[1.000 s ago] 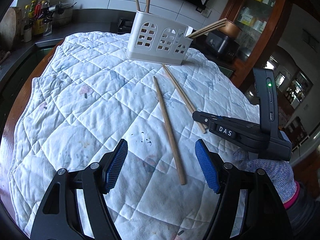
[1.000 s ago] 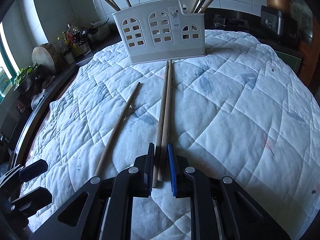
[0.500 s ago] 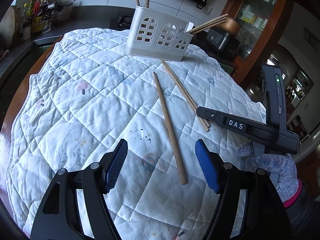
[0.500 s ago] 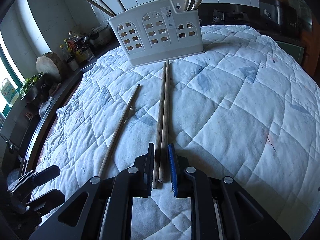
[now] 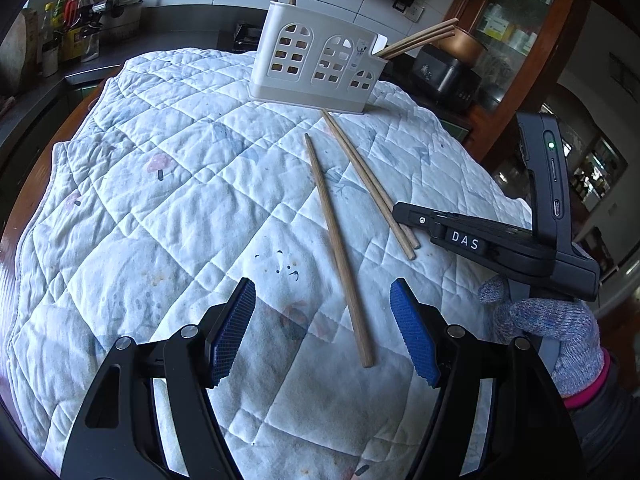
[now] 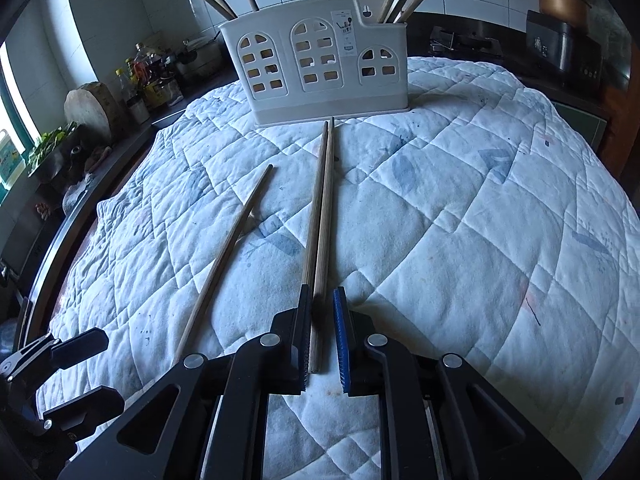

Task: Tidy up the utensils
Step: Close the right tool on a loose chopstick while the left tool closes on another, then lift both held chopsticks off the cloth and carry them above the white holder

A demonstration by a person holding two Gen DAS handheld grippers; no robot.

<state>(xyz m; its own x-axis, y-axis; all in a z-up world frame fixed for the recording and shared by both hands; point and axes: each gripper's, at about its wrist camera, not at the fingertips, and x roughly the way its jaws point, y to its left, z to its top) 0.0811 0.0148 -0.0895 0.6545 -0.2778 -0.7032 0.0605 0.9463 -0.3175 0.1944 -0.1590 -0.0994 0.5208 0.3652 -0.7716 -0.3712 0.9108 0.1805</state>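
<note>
A white utensil holder [image 5: 320,68] [image 6: 320,72] stands at the far side of the quilt with chopsticks in its end compartments. A single chopstick [image 5: 338,244] [image 6: 224,264] lies between the fingers of my open left gripper [image 5: 324,328]. A pair of chopsticks [image 6: 320,216] [image 5: 368,180] lies side by side, pointing at the holder. My right gripper [image 6: 322,328] has its jaws narrowly apart around the near ends of the pair; a gap shows on the right side. The right gripper also shows in the left wrist view [image 5: 404,216].
A quilted white cloth [image 5: 160,208] covers the round table. Bottles and a chopping block [image 6: 92,104] stand on the counter to the left. A dark appliance [image 6: 560,48] sits behind at the right. A wooden cabinet [image 5: 512,24] stands at the far right.
Both cameras have drawn back a little and tilted. The right gripper stays around the near ends of the chopstick pair. The left gripper stays open.
</note>
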